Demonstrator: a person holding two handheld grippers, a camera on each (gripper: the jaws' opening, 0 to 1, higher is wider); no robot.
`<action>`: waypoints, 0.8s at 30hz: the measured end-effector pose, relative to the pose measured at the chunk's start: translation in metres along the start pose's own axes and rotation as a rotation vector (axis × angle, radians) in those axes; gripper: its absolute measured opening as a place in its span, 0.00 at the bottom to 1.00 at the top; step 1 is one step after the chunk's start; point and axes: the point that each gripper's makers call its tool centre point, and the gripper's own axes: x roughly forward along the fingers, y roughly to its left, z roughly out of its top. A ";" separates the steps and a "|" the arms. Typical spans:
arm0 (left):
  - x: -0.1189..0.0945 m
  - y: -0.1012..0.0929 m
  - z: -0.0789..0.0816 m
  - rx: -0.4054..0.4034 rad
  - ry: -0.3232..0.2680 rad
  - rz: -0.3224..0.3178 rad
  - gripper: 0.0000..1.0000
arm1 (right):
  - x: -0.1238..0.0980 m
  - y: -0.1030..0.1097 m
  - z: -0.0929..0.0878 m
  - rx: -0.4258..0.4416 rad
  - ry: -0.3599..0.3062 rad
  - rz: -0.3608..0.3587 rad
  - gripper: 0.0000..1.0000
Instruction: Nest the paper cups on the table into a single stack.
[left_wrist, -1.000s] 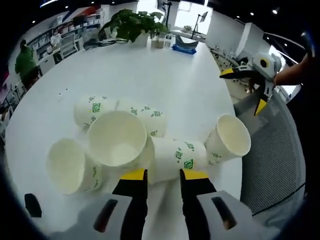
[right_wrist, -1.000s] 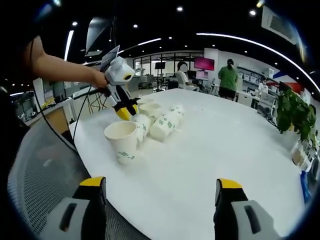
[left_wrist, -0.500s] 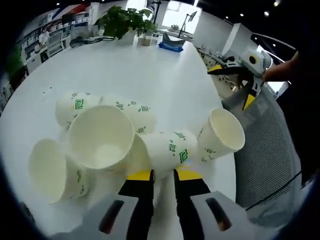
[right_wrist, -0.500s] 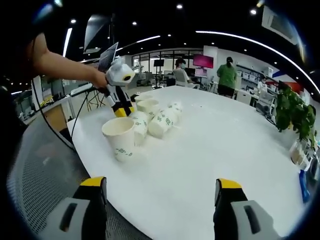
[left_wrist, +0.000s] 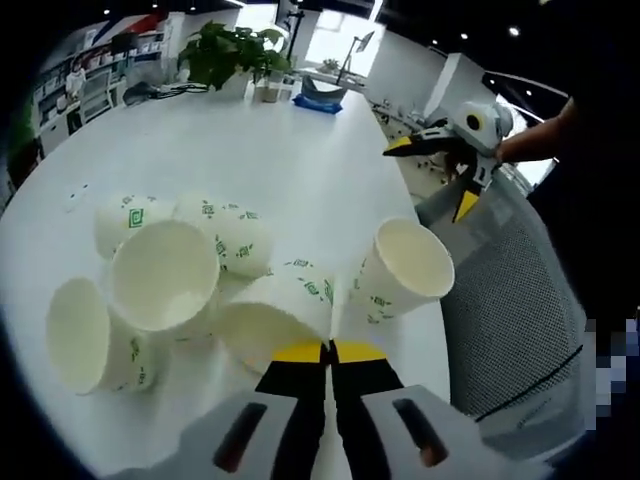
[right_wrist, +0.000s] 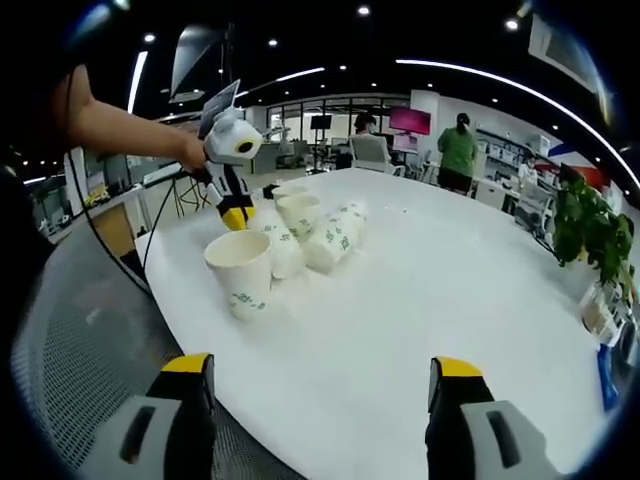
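White paper cups (left_wrist: 160, 275) lie in a loose cluster on the worktop (left_wrist: 290, 150), and the left gripper (left_wrist: 327, 352), whose jaws stood apart a second ago, has closed them to touching on the wall of a tipped cup (left_wrist: 280, 320), so the first pick for the stack looks begun. Just right of it one cup stands upright (left_wrist: 400, 270). The right gripper view shows the right gripper (right_wrist: 315, 375) with jaws wide apart and empty, well away from the cluster, and a plant (right_wrist: 590, 225) beyond.

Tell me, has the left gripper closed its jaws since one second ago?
Yes. The left gripper has shut on the rim of a lying paper cup; its jaws stood apart before.
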 end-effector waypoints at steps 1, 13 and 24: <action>-0.001 -0.003 0.000 0.002 -0.003 0.002 0.00 | 0.000 0.000 0.001 0.000 -0.002 0.000 0.89; -0.018 -0.014 -0.003 -0.015 -0.018 0.043 0.00 | -0.002 0.002 0.004 -0.009 -0.023 -0.001 0.89; -0.036 -0.020 -0.007 -0.058 -0.003 0.119 0.00 | -0.004 0.004 0.011 0.005 -0.067 0.007 0.92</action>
